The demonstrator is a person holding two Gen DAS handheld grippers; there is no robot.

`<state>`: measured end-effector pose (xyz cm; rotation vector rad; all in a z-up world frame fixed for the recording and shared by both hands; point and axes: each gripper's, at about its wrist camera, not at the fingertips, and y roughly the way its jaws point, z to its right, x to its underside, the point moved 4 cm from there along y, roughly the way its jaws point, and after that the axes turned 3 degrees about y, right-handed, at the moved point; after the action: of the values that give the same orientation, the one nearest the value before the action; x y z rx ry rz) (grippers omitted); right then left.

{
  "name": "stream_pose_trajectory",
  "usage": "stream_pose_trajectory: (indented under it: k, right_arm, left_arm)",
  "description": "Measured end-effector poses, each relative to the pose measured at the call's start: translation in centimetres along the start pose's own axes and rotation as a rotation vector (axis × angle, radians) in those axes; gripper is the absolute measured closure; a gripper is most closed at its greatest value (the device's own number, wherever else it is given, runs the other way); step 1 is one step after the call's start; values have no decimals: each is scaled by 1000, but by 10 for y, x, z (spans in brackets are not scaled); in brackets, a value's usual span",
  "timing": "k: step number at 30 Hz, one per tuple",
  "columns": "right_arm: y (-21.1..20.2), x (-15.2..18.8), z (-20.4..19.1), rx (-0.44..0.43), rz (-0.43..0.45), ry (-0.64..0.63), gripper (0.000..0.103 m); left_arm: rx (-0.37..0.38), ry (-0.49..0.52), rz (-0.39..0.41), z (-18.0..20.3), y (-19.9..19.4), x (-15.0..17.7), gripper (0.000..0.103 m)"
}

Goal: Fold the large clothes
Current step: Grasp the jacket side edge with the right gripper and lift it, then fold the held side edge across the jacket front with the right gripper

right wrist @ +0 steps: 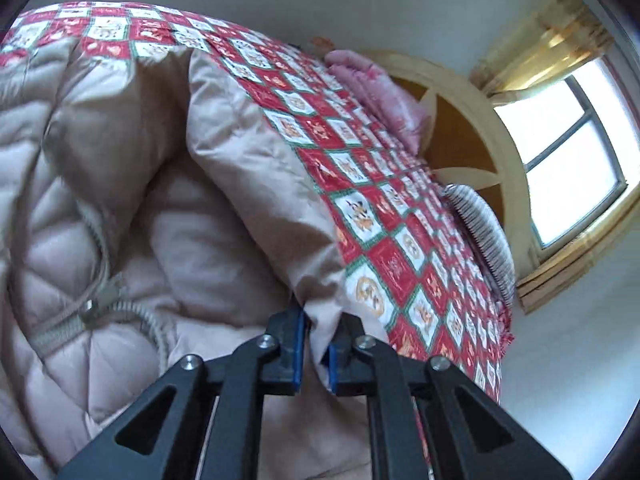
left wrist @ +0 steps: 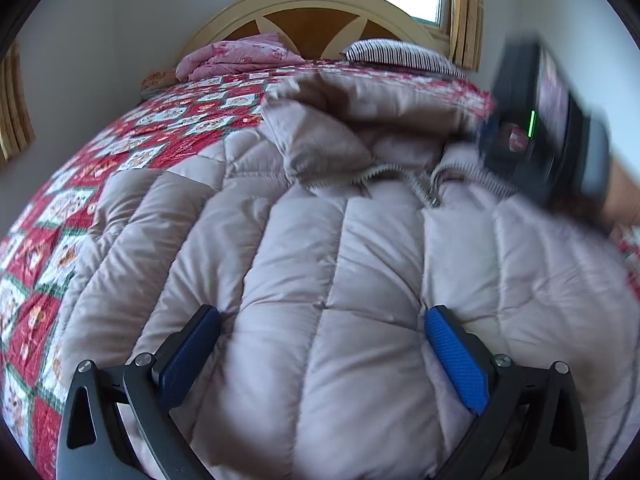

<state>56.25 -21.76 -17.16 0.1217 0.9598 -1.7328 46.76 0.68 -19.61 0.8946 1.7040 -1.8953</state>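
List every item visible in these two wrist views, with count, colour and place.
Quilted puffer jacket: one, beige, zipped, spread on the bed.
Patchwork bedspread: one, red, white and green, under the jacket.
Folded floral blanket: one, pink, by the headboard.
Striped pillow: one, black and white, by the headboard.
Arched headboard: one, cream and brown.
Window: one, gold curtains beside it.
Left gripper: open, over the jacket's body.
Right gripper: shut on the jacket's hood edge.

The puffy jacket (left wrist: 320, 240) covers most of the near bed. Bare quilt (left wrist: 120, 152) lies open to its left and beyond the hood. At the headboard (left wrist: 320, 20), a pink bundle (left wrist: 236, 56) and striped pillow (left wrist: 400, 54) block passage.
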Motion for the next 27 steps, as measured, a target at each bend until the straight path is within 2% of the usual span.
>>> stream_pose_trajectory:
  k: [2,3,4,6,7,8,9,10,12,14,16,17,18,20,22,24,27]
  right_arm:
    - [3,13,-11,39,10,-30,94]
    - [5,21,-20,61,18,-51,94]
    - [5,24,-24,78,31,-58,94]
    - [5,23,-27,105,53,-58,94]
    - [5,23,-25,105,59,-40,94]
    - [6,23,-24,102,62,-30,94]
    - [6,22,-24,101,66,-26,94]
    - [7,22,-23,98,71,-20,94]
    - [7,23,-22,94,73,-9,94]
    - [10,23,-18,91,70,4,94]
    - [12,24,-19,93,65,6,94]
    - [13,24,-20,97,65,2,94]
    - [12,24,-21,102,66,1,94]
    - [12,25,-22,108,74,2,94]
    - [10,25,-22,108,83,8,94]
    - [10,26,-21,101,87,16,94]
    - [11,25,-20,93,92,18,94]
  left_arm:
    - [46,-16,52,-4,-28,-13,1]
    - [52,4,116,-4,-47,-27,1]
    - [17,44,198,-5,-68,-48,1]
    - [-65,101,312,-9,-87,-87,1]
    - [-114,123,365,-12,-89,-110,1]
    - [-132,140,397,-15,-84,-129,1]
    - [-109,173,383,-16,-67,-147,1]
    - [-103,196,317,-18,-42,-159,1]
    - [-140,185,210,-26,6,-177,1]
    - [-137,112,163,-39,45,-197,1]
    - [-70,48,100,-43,73,-205,1]
    - [-70,31,73,-43,86,-206,1]
    - [-103,22,34,-44,99,-204,1]
    - [-122,27,-50,-42,121,-187,1]
    - [-160,106,-137,-35,138,-161,1]
    - [-166,157,-133,-32,135,-139,1]
    - [-167,125,-125,-35,132,-128,1]
